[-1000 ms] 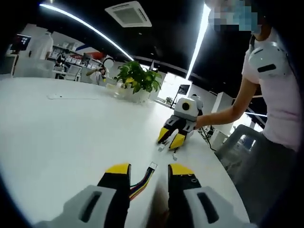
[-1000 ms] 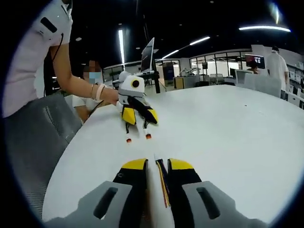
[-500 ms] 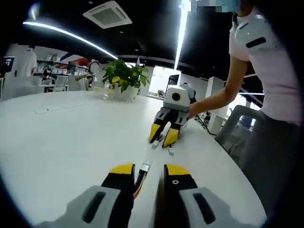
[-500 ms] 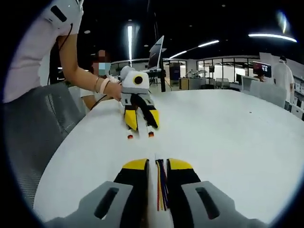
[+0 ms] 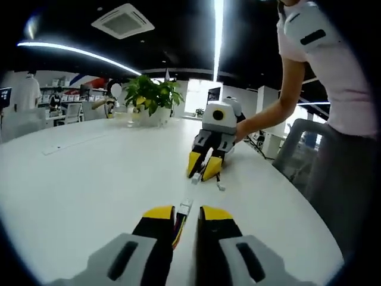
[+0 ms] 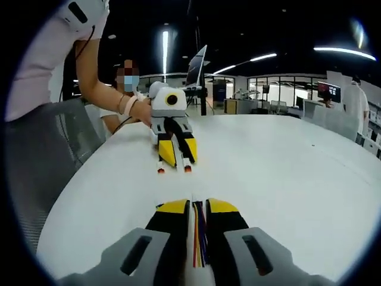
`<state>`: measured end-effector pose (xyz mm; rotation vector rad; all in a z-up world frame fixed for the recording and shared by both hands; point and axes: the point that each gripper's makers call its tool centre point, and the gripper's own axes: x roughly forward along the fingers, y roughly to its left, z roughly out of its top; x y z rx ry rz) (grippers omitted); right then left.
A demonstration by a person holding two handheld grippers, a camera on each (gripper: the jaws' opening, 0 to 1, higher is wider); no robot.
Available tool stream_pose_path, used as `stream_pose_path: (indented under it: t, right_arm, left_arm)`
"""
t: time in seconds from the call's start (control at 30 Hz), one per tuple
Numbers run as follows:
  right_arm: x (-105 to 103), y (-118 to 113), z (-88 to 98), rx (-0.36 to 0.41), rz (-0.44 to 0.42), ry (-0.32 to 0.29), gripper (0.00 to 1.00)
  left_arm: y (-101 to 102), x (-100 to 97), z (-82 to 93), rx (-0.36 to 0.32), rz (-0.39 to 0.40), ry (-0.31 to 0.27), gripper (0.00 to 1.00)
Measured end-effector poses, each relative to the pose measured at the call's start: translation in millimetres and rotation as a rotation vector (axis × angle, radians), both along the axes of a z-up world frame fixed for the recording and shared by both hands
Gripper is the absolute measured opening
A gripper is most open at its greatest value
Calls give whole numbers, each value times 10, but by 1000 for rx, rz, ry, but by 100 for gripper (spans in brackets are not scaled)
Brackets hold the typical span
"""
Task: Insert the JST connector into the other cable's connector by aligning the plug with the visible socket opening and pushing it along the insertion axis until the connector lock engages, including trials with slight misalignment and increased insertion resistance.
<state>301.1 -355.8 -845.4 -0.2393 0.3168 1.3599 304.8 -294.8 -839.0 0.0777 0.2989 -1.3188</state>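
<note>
Left gripper view, left to right:
- White table: broad, curved edge, running under both my tools.
- Potted plant: green leaves, white pot, standing on the far side of the table, well apart from the work.
- My left gripper: yellow-tipped jaws nearly together, pinching a multicoloured cable between them. Its small white connector juts out just past the tips, low over the table.
- My right gripper: facing me across the table, tips down near the surface, near my connector but apart from it. A small pale piece shows just under its tips; I cannot tell what it is.
- My arm: bare forearm reaching to that tool, pale short sleeve above.
- Grey chair: beside the table edge, at my side.

Right gripper view, left to right:
- Chair back: grey, at the table rim.
- My left gripper: opposite me, jaws close together, two small red-tipped ends showing at its tips just above the table.
- My right gripper: jaws narrowed onto a bundle of coloured wires lying along the gap. Its connector end is hidden from me here.
- Far right: a standing person in white, well away.
</note>
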Motion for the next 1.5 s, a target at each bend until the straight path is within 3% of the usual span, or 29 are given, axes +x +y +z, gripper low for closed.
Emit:
stream_pose_path:
  t: [0.17,1.03,1.5]
  right_arm:
    - [19,-7,2,2,-7,-5,7]
    - [69,85,6,27,7,29,4]
    - [66,245,48,48,67,27,4]
  left_arm:
    - [11,43,-13,13,7,-28,3]
    - [1,48,11,24,20,-58,1]
    - [-73,72,3,66,-32,-81,1]
